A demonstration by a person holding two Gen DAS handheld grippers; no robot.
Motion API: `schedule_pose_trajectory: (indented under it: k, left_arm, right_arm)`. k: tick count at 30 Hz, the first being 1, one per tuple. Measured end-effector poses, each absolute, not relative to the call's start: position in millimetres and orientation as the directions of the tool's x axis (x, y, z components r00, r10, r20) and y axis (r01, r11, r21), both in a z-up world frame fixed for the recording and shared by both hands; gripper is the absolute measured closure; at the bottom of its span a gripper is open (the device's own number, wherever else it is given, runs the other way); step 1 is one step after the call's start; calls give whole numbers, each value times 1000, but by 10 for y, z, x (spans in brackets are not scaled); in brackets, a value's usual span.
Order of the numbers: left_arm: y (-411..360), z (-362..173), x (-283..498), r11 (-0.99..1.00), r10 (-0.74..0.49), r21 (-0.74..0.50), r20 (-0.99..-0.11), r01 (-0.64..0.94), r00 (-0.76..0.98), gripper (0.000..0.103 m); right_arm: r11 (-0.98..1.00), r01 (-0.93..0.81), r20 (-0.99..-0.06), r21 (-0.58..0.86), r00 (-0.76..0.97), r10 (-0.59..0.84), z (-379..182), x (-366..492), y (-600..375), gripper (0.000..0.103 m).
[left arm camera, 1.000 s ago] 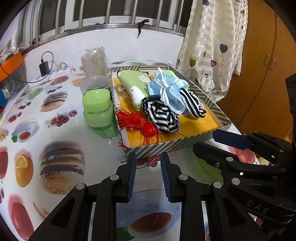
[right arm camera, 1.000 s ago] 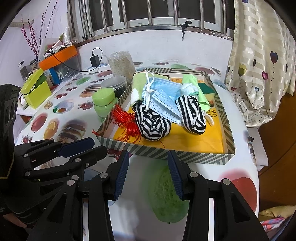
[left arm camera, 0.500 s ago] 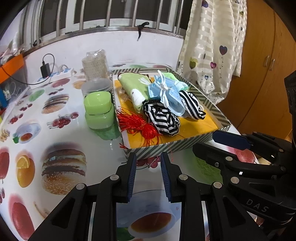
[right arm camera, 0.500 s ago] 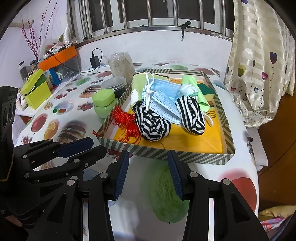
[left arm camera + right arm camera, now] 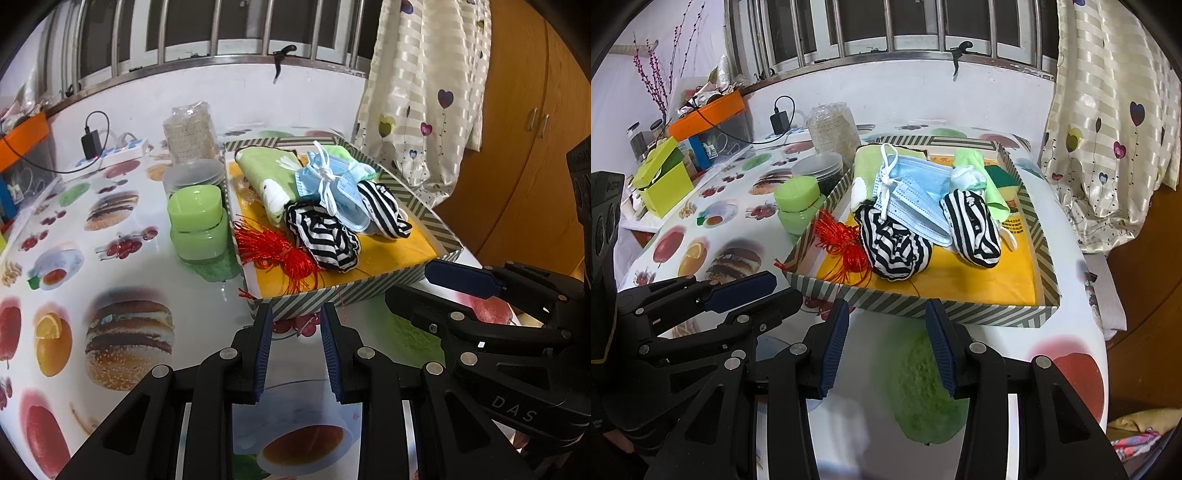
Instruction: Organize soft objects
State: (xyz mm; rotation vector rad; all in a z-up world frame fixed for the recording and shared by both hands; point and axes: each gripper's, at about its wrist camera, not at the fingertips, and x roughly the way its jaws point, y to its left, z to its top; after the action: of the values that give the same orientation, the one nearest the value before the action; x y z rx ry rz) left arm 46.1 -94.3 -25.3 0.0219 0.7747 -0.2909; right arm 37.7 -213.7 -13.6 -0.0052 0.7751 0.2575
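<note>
A striped cardboard tray point(image 5: 354, 288) point(image 5: 923, 308) with a yellow floor holds soft things: two black-and-white striped socks point(image 5: 325, 236) point(image 5: 973, 232), blue face masks point(image 5: 336, 188) point(image 5: 916, 192), a green cloth point(image 5: 269, 173) point(image 5: 866, 166) and a red tassel point(image 5: 277, 251) point(image 5: 842, 243). My left gripper point(image 5: 296, 347) is open and empty just in front of the tray's near wall. My right gripper point(image 5: 886, 343) is open and empty at the same near wall, and shows at right in the left wrist view point(image 5: 439, 284).
A green jar point(image 5: 197, 225) point(image 5: 798, 203) stands left of the tray, with stacked clear lids point(image 5: 194, 177) and a wrapped roll point(image 5: 190, 129) behind. A power strip point(image 5: 110, 155), orange box point(image 5: 709, 110) and green box point(image 5: 663, 181) sit far left. A curtain point(image 5: 424, 92) hangs right.
Both grippers have stayed open and nearly still; the left wrist view has shifted only slightly. Nothing in the tray has moved.
</note>
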Motion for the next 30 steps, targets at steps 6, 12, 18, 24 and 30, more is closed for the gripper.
schedule_pose_trajectory:
  k: [6, 12, 18, 24, 30]
  left_arm:
    - [-953, -254, 463, 960, -248, -84, -692, 266, 678, 78]
    - [-967, -258, 461, 960, -249, -85, -693, 267, 677, 78]
    - [-973, -258, 461, 960, -248, -84, -693, 266, 677, 78]
    - [-974, -254, 468, 960, -248, -83, -693, 267, 677, 78]
    - [-967, -253, 477, 960, -247, -83, -694, 266, 677, 78]
  right_arm:
    - [969, -233, -694, 88, 684, 227, -137, 378, -2136, 58]
    - [968, -232, -694, 90, 683, 228, -143, 384, -2147, 58]
    - [969, -233, -693, 89, 684, 228, -142, 386, -2146, 58]
    - [969, -232, -693, 89, 684, 228, -141, 387, -2143, 58]
    - [969, -232, -694, 89, 683, 227, -141, 391, -2141, 58]
